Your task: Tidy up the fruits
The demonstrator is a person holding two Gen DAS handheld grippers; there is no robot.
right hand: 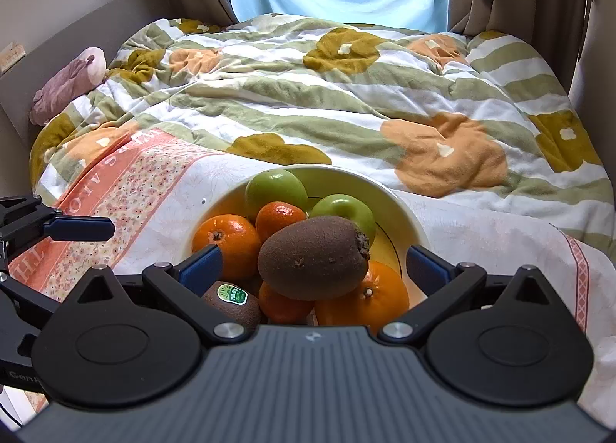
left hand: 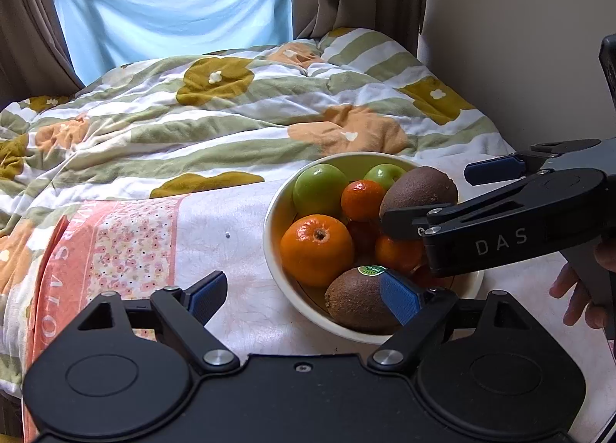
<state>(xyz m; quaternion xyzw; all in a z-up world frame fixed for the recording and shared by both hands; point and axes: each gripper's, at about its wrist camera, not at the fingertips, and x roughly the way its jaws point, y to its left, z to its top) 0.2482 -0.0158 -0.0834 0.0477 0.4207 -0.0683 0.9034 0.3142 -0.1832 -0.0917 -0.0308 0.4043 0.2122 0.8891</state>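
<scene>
Soft daylight filters through a pale blue sheet (left hand: 173, 7) at twelve o'clock in both views, leaving the room evenly lit with faint shadows. Glare spots gleam on the oranges (left hand: 316, 249) and green apples (right hand: 275, 192). Fisheye curvature bends the frames, with dark vignetting at the corners. Focus holds sharp across the quilt (right hand: 346, 104).

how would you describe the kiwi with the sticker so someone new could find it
Start at the cream bowl of fruit on the bed, and go to the rim nearest the cameras. There lies a brown fuzzy kiwi, below the big orange. Unlike the other kiwi perched on top, it carries a green oval sticker.
</scene>
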